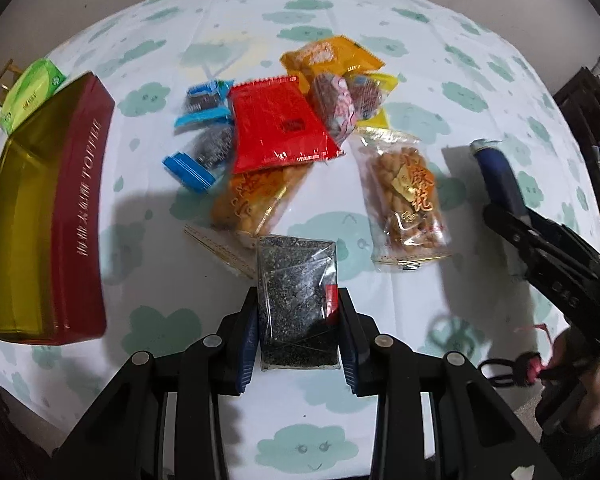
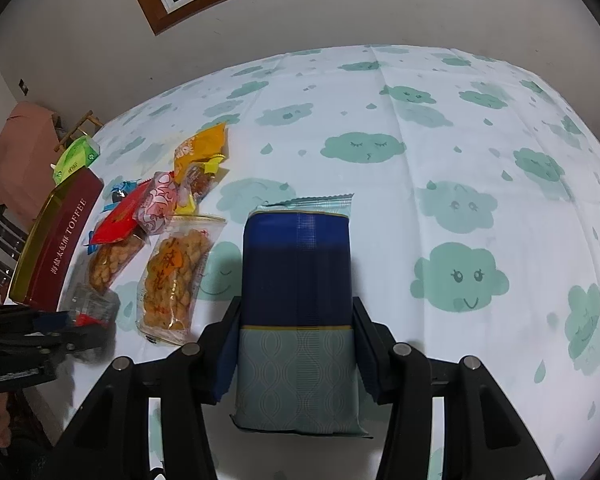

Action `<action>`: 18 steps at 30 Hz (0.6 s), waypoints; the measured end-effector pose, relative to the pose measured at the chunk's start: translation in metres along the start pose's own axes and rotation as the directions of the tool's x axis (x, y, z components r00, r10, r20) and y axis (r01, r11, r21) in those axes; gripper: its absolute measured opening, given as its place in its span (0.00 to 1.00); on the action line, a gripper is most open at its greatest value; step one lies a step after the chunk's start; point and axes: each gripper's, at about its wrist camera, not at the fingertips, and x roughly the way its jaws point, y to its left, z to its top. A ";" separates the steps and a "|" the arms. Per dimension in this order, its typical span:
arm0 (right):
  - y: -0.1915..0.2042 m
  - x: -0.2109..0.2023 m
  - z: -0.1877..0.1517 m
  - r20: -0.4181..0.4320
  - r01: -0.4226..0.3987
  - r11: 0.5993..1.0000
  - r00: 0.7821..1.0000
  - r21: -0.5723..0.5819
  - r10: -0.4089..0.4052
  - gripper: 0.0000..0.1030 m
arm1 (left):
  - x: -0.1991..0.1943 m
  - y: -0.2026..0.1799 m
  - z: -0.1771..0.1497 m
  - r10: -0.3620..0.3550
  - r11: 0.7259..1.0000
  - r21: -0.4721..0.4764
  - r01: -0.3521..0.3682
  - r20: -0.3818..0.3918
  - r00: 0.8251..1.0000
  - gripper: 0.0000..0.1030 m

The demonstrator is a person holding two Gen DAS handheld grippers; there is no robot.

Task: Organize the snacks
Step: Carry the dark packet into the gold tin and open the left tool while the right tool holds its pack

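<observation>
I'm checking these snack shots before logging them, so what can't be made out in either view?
- Red tin interior: left wrist view, its far end runs behind the green box; contents unseen.
- Twisted-snack bag: left wrist view, upper part buried under the red packet.
- Blue packet label: right wrist view shows only its back.
- Left tool: right wrist view, blurred and cut by the edge.

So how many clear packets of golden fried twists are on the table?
2. One packet of twists lies alone, right of the pile; the other twist packet is partly tucked under the red packet. More may be hidden under the pile.
</observation>
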 end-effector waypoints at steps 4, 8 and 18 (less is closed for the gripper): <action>0.002 0.001 0.001 -0.006 0.021 1.000 1.000 -0.007 -0.021 0.49 | -0.019 0.012 0.003 -0.007 1.000 0.006 0.007 0.039 0.999 0.30; 0.006 0.002 0.001 -0.010 0.050 0.999 0.999 -0.017 -0.050 0.49 | -0.042 0.033 0.008 -0.007 1.000 0.000 0.008 0.091 0.996 0.30; 0.013 0.005 0.003 -0.024 0.117 0.993 0.993 -0.022 -0.117 0.49 | -0.065 0.127 0.020 0.112 0.991 -0.089 -0.097 0.171 0.979 0.30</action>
